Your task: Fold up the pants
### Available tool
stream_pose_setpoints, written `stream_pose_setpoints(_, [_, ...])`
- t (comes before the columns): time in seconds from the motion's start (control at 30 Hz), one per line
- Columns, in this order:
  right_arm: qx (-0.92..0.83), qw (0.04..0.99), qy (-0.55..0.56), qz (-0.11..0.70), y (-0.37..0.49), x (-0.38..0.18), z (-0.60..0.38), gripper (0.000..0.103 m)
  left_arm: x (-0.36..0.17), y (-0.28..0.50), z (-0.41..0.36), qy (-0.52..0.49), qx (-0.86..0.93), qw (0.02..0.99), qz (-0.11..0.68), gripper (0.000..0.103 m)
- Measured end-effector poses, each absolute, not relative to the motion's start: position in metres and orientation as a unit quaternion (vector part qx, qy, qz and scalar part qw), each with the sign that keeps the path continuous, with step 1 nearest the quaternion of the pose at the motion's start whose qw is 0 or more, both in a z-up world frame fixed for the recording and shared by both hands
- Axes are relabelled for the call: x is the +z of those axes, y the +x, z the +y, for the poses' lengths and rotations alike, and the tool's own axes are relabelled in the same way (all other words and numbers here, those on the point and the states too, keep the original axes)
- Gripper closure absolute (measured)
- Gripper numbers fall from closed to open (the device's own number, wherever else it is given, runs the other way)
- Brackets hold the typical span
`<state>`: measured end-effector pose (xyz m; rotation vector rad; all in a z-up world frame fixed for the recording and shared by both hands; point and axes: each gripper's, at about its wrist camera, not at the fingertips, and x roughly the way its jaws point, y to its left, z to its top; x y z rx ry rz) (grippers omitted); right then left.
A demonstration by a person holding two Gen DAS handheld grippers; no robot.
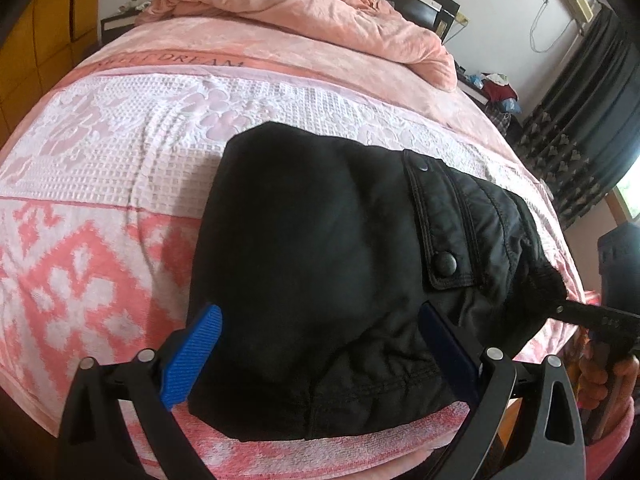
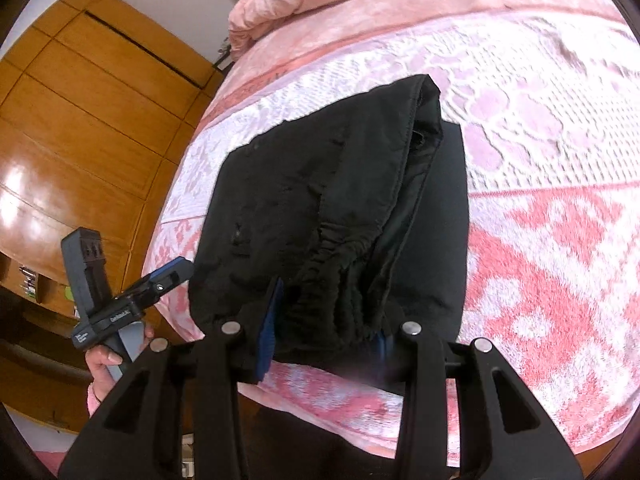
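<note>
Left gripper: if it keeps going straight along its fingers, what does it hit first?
Probably the folded black pants. The left gripper is open, its blue pads straddling the bundle's near end, pointing down at it. The pink bedspread lies underneath. Exact depth is unclear.

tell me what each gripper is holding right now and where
The right gripper pinches the black pants at the gathered elastic waistband. The left gripper is open over the pants, holding nothing.
</note>
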<state>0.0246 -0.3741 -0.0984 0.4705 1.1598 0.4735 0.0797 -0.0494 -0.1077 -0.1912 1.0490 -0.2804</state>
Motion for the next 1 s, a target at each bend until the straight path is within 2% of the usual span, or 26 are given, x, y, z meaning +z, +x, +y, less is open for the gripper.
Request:
stream_pose_setpoints(0.3, [0.203,0.765,0.217,0.571,0.026,-0.141,-0.379,0.060,-0.122,0.084,-0.051,-0.081,-0.121,0.845,0.514,0.004])
stream_pose_setpoints(0.53, [0.180,0.804,0.201,0.530,0.035,-0.099,-0.404,0.037,-0.110,0.087,-0.043,-0.100,-0.134,0.849,0.501,0.004])
stream_pose_setpoints(0.67, [0.178,0.808,0.207,0.522,0.066,-0.087,-0.416,0.037,-0.108,0.095,-0.047,-0.099,-0.136,0.851,0.497,0.004])
stream_pose_setpoints(0.87, [0.169,0.798,0.199,0.544,0.107,-0.103,-0.418,0.036,-0.114,0.106,-0.052,-0.089,-0.132,0.851,0.500,0.004])
stream_pose_setpoints(0.9, [0.176,0.794,0.202,0.546,0.112,-0.107,-0.415,0.040,-0.115,0.107,-0.052,-0.088,-0.129,0.851,0.501,0.004])
stream_pose_setpoints(0.93, [0.184,0.790,0.209,0.547,0.114,-0.110,-0.414,0.052,-0.117,0.109,-0.052,-0.088,-0.128,0.851,0.501,0.004])
stream_pose_setpoints(0.97, [0.194,0.783,0.222,0.548,0.116,-0.113,-0.412,0.058,-0.117,0.110,-0.051,-0.090,-0.127,0.851,0.502,0.004])
stream_pose_setpoints(1.0, [0.199,0.780,0.230,0.547,0.118,-0.116,-0.413,0.073,-0.118,0.111,-0.050,-0.092,-0.126,0.851,0.501,0.004])
